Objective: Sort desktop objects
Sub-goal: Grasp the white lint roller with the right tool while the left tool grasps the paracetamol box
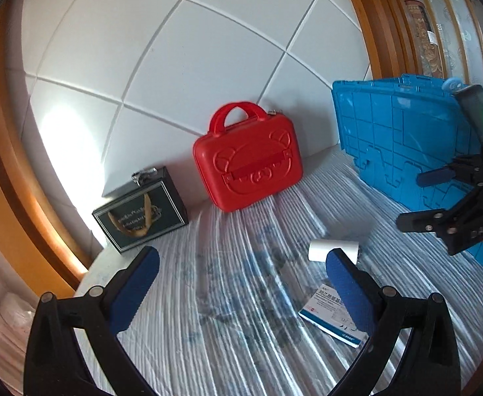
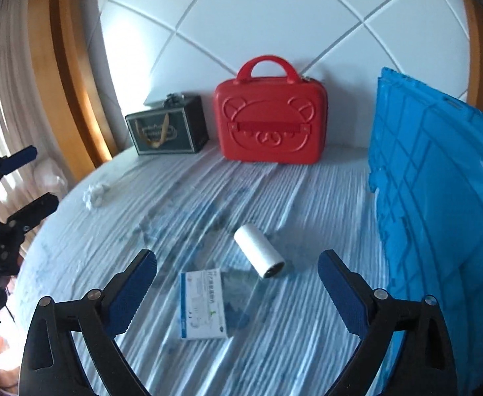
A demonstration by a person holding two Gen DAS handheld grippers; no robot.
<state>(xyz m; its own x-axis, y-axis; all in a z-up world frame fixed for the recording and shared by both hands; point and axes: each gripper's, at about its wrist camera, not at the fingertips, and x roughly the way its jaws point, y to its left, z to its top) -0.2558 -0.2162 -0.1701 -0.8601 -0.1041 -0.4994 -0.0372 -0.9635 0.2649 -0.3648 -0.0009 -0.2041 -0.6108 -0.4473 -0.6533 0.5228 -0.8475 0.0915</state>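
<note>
A white padded wall panel [image 2: 274, 13] with diagonal seams is standing behind, framed in orange wood [image 2: 73, 76]; daylight is streaming through pale curtains [image 2: 7, 76]. Glare is brightening the panel's left side.

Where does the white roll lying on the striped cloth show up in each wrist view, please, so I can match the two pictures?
Left wrist view: the white roll lies lower right of centre, partly behind the left gripper's right finger.
Right wrist view: the white roll lies on its side just below centre, right of the medicine box.
Shared landmark: the red case against the white wall.
</note>
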